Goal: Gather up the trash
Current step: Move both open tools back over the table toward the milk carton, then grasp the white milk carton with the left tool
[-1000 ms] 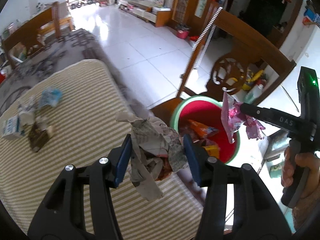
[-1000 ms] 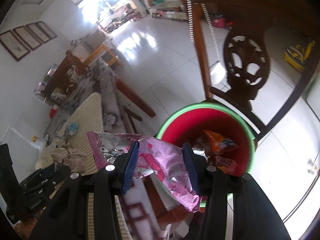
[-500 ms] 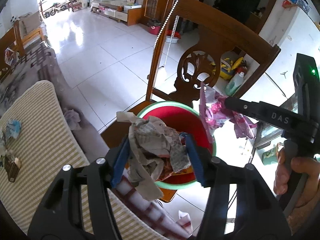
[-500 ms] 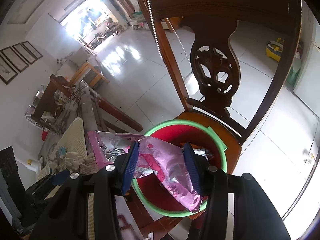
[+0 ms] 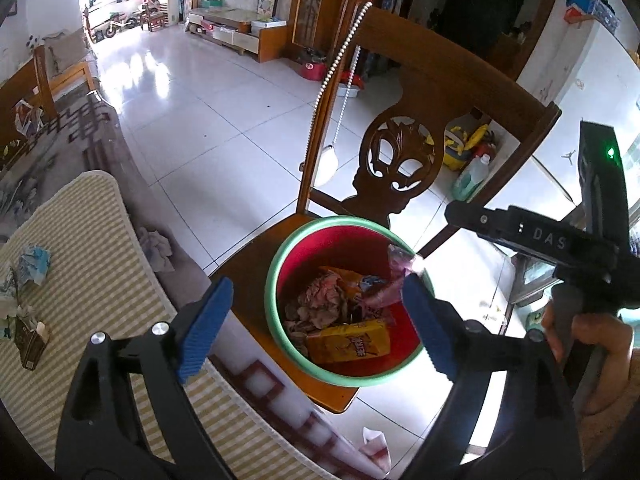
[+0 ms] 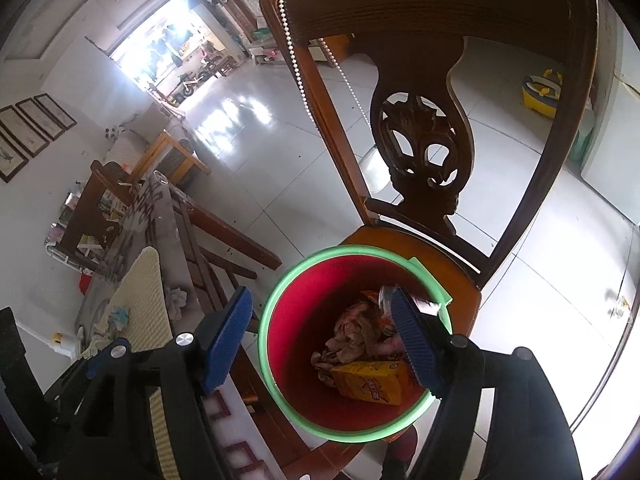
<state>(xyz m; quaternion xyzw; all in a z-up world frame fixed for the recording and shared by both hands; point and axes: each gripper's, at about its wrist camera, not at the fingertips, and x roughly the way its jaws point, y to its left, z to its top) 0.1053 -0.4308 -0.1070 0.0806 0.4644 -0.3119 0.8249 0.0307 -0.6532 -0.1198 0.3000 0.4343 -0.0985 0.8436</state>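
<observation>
Both loads have dropped since a second ago: the crumpled paper (image 5: 320, 300) that sat between the left gripper's (image 5: 316, 324) pads and the pink wrapper (image 5: 394, 276) that the right gripper (image 6: 326, 338) pinched now lie in the bin (image 5: 280, 264). Each pair of jaws has just been opening and now stands wide, with nothing between the blue pads. Inside the bin, the paper rests near the middle, the wrapper leans against the far right wall, and a yellow packet (image 5: 348, 345) lies at the near side.

Around it, the bin stands on the seat of a wooden chair (image 5: 436, 80), whose carved back rises behind the bin; a bead string (image 5: 340, 56) hangs from the chair's left post. Left of the bin lies a striped mat (image 5: 92, 280) with more scraps (image 5: 30, 264) at its far left edge, well apart from the bin. Right of the bin, in the left wrist view, a hand (image 5: 596, 340) grips the right gripper's handle.
</observation>
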